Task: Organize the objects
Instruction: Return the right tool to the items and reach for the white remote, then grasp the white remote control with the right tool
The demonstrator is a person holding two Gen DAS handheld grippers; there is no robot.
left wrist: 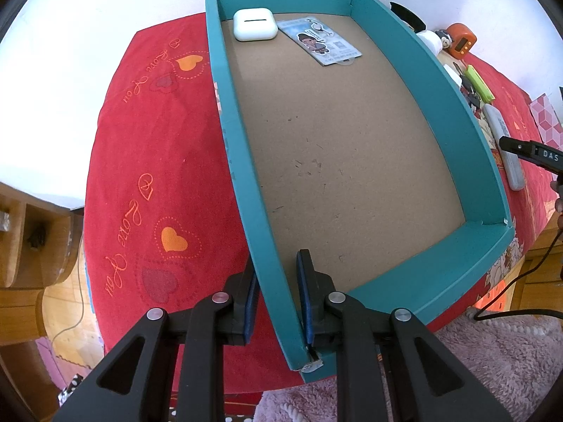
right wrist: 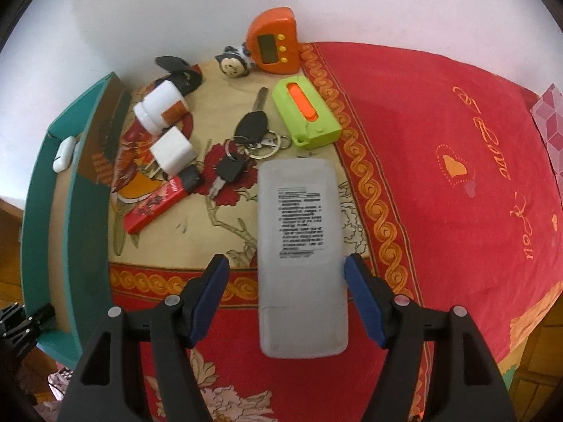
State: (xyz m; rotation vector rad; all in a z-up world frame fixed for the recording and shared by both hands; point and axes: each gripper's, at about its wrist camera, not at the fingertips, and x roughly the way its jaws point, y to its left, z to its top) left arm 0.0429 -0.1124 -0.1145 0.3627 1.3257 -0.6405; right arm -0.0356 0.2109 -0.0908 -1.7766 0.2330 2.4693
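Left tool [left wrist: 278, 292] clamps near wall of teal box [left wrist: 489, 161] on red cloth [left wrist: 147, 161]. Box holds white earbud case [left wrist: 254, 24] and card [left wrist: 319, 40]. Right tool [right wrist: 286, 281] jaws apart, straddling grey remote [right wrist: 299, 246], pads not touching. Keys [right wrist: 242, 144] and green case [right wrist: 304, 117] beyond remote.

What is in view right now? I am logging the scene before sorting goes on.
box: 1, teal, on red cloth
earbud case: 1, white, in box
card: 1, blue, in box
remote: 1, grey, face down
keys: 1 bunch, black
timer: 1, orange, by wall
green case: 1, beside keys
bottle: 1, white
charger: 1, white
left gripper: shut on box wall
right gripper: open around remote
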